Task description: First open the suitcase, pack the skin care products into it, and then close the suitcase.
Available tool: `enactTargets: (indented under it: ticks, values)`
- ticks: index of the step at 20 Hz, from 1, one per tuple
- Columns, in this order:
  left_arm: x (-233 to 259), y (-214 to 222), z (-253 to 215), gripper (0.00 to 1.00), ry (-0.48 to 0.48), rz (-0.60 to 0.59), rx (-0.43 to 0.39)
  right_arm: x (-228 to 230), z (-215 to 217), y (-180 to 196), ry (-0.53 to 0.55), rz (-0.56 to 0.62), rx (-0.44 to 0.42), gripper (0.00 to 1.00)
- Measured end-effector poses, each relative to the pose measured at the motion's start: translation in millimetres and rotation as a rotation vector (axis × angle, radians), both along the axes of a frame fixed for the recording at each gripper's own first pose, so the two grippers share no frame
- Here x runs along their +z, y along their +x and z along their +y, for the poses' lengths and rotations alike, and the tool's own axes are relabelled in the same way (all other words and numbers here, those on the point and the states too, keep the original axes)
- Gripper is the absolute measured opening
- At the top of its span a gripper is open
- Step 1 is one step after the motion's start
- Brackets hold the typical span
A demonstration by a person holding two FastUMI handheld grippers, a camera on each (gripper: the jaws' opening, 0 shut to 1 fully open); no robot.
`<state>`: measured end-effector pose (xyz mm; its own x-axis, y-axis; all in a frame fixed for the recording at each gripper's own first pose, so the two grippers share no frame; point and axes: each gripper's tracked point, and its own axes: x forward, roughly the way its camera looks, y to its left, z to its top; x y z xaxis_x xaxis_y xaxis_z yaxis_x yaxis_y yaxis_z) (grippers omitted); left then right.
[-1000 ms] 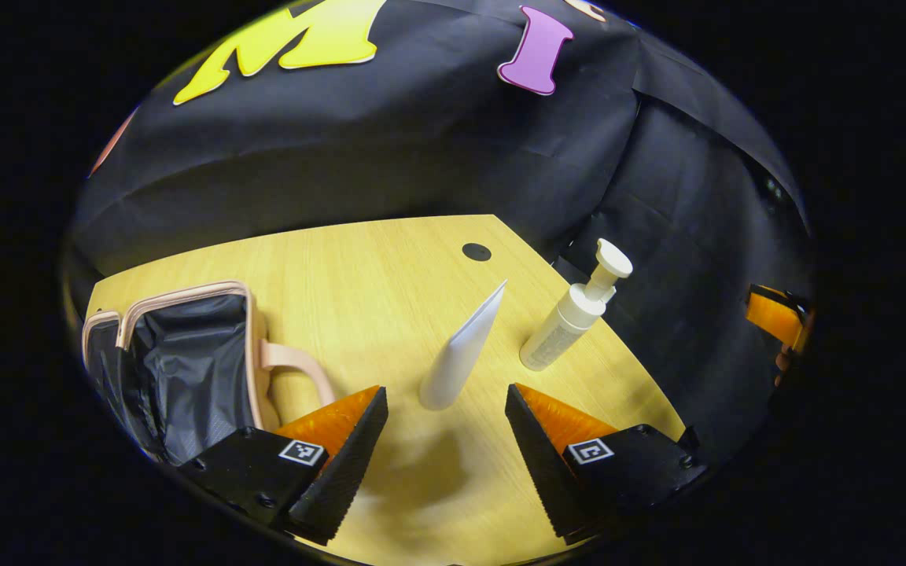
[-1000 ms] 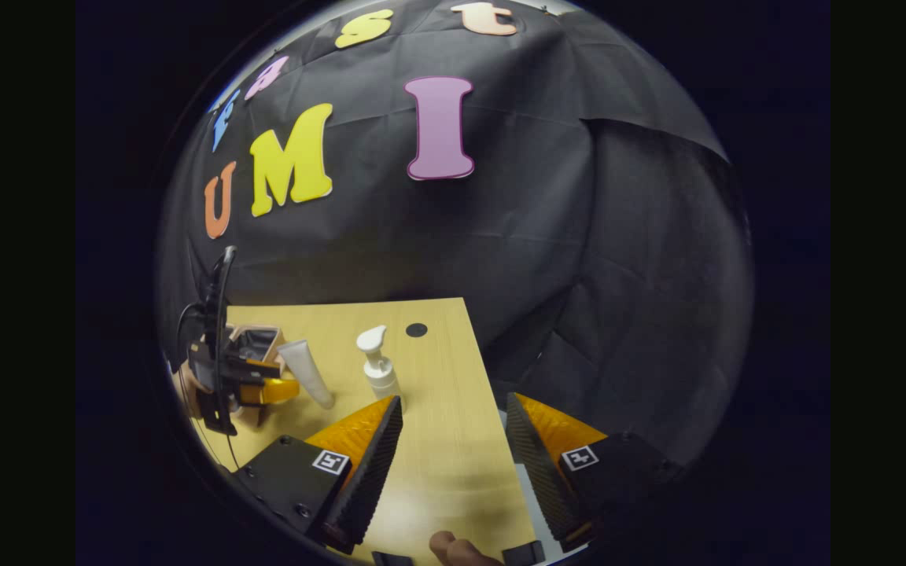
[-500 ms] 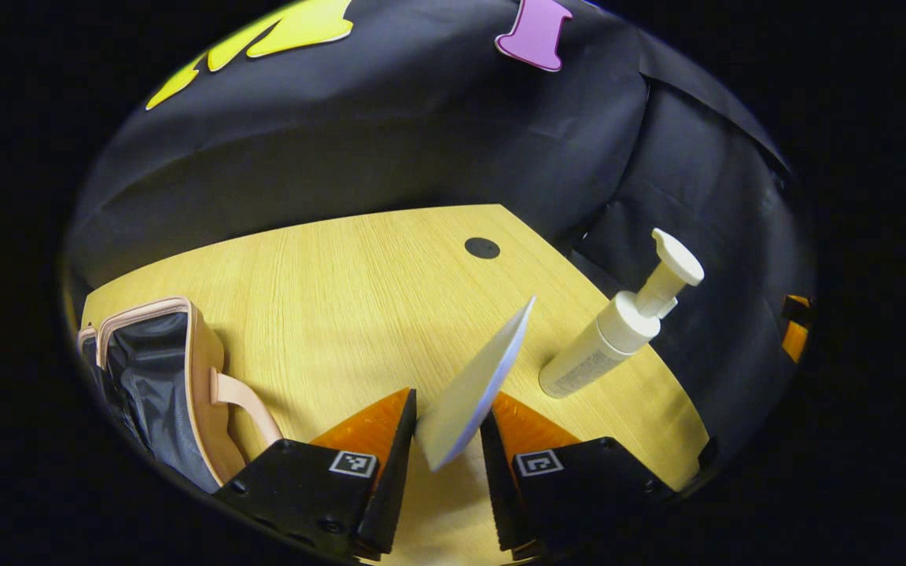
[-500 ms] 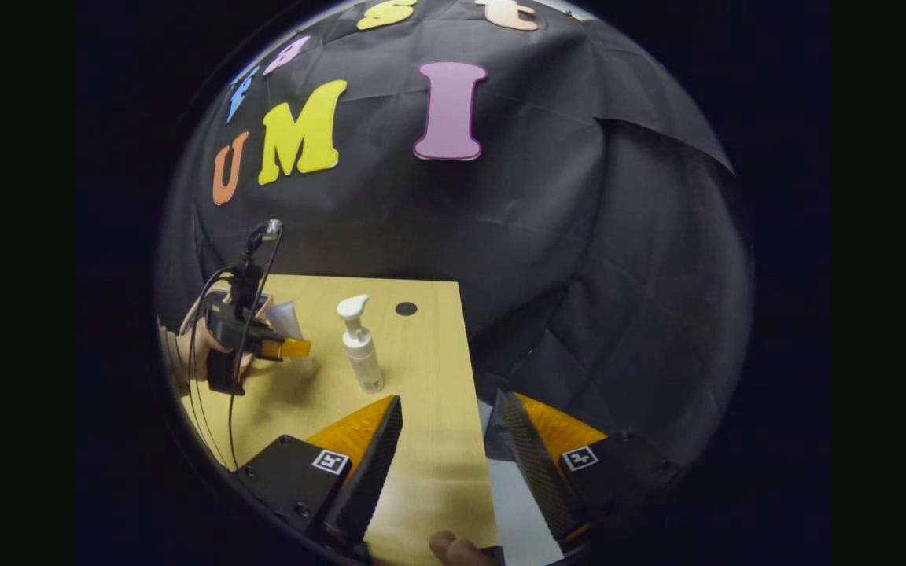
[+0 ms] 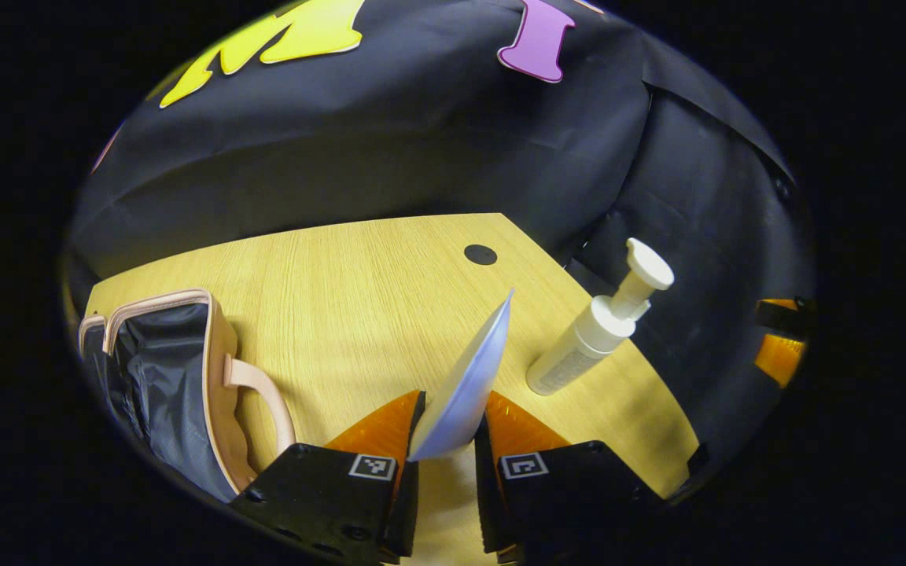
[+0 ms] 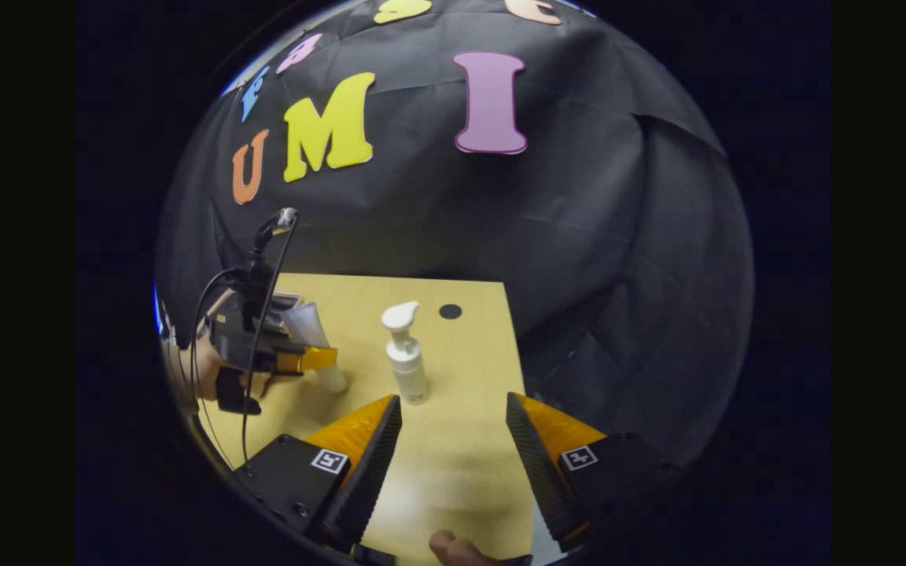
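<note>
In the left gripper view my left gripper (image 5: pixel 447 444) is shut on a white squeeze tube (image 5: pixel 467 385), which leans up and to the right from between the fingers. A white pump bottle (image 5: pixel 596 332) stands on the wooden table (image 5: pixel 359 283) to the tube's right. The small suitcase (image 5: pixel 174 385) lies open at the left, showing its dark lining and pale handle. In the right gripper view my right gripper (image 6: pixel 453 440) is open above the table's near right edge. There the pump bottle (image 6: pixel 406 358) stands ahead, and the left gripper (image 6: pixel 296 358) holds the tube (image 6: pixel 313 334) further left.
A dark round hole (image 5: pixel 480 254) marks the table's far right part. The black cloth wall rises behind the table and drops beside its right edge. A fingertip (image 6: pixel 453 546) shows at the bottom of the right gripper view.
My left gripper moved up to the tube and shut on it. The right gripper shifted slightly, so the pump bottle sits nearer the centre of its view.
</note>
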<state>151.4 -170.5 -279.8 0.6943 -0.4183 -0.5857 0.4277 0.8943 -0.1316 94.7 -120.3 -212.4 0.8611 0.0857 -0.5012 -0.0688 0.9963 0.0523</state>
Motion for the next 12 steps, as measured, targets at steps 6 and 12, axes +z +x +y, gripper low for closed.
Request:
enactTargets:
  ticks: [6,12]
  values:
    - [23,-57,46,0.29,0.032,0.021,0.09,-25,34,39,0.003,0.043,0.038,0.79]
    - [57,-132,124,0.33,0.018,-0.013,0.209,-57,59,92,-0.009,0.058,0.042,0.8]
